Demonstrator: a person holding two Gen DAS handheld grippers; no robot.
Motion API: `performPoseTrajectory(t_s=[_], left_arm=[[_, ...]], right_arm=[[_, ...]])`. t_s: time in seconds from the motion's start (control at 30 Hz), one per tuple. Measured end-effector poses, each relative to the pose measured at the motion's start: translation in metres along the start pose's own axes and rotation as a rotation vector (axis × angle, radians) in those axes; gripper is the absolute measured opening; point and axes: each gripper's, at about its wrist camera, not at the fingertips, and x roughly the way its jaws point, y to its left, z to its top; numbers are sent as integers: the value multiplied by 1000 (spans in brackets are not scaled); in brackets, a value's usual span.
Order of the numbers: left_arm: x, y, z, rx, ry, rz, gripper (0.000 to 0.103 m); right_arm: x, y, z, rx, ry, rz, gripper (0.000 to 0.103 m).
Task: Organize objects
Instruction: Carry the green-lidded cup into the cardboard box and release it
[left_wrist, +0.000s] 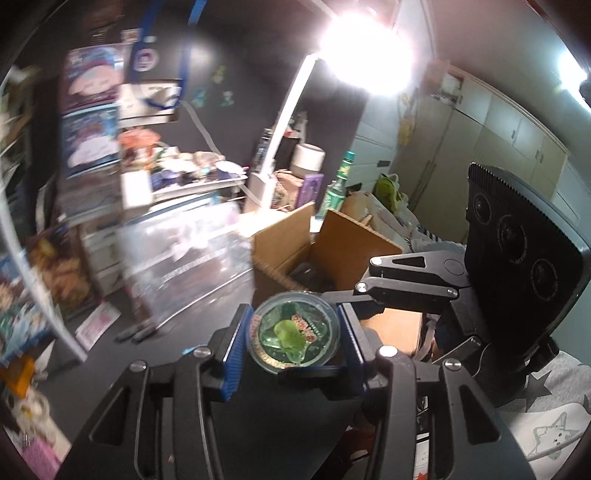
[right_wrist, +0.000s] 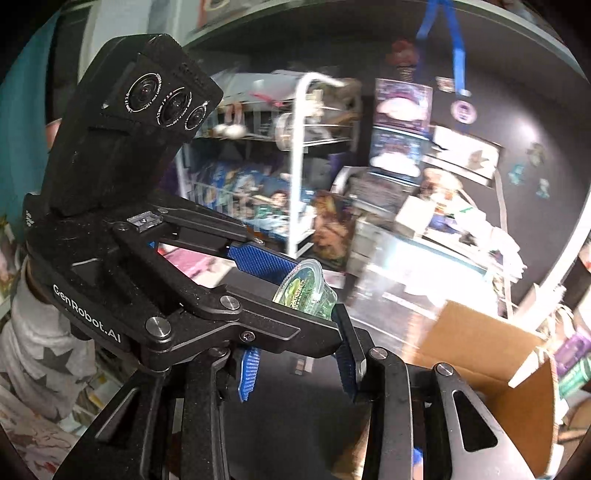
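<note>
1. Our left claw (left_wrist: 293, 338) is clenched on a small clear jelly cup (left_wrist: 293, 332); its blue pads (left_wrist: 236, 354) press the cup's rim from both sides.
2. The cup is held off the dark table (left_wrist: 184, 325), its foil lid facing the left wrist camera, with something green visible inside.
3. From the right wrist view we see the same cup (right_wrist: 306, 290) tilted between the left claw's blue pads (right_wrist: 266, 262).
4. Our right claw (right_wrist: 299, 369) stands released, nothing between its fingers; it sits just beneath the left claw.
5. An open cardboard box (left_wrist: 325, 251) rests on the table just behind the held cup; in the right wrist view it (right_wrist: 491, 354) lies to the right.
6. A clear plastic bin (left_wrist: 192, 251) stands left of the box, though blurred.
</note>
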Motion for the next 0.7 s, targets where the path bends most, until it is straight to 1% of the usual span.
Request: performPoseTrajectory(t_s=[0.2,0.33,0.47,0.6,0.63,0.7], left_arm=[[50,-19,31,48,55,-41,44],[78,-27,44,59,98,-64,44],[104,-32,51,64,142,-75,44],[118,-35,52,77,181,-63,44],[120,-36,52,84,187,-50,46],[121,-38,53,96,189,-30,58]], right_arm=[[-18,-49,-13,81,12,-59,31],[-24,-79,-27,139,38,-81,31],[-22,-101,-37,185,80,-87,31],[-20,-110,-44,206,119,-83,31],[-19,-111,-45,204,131,-90,31],[-19,-111,-47,193,146,-114,33]])
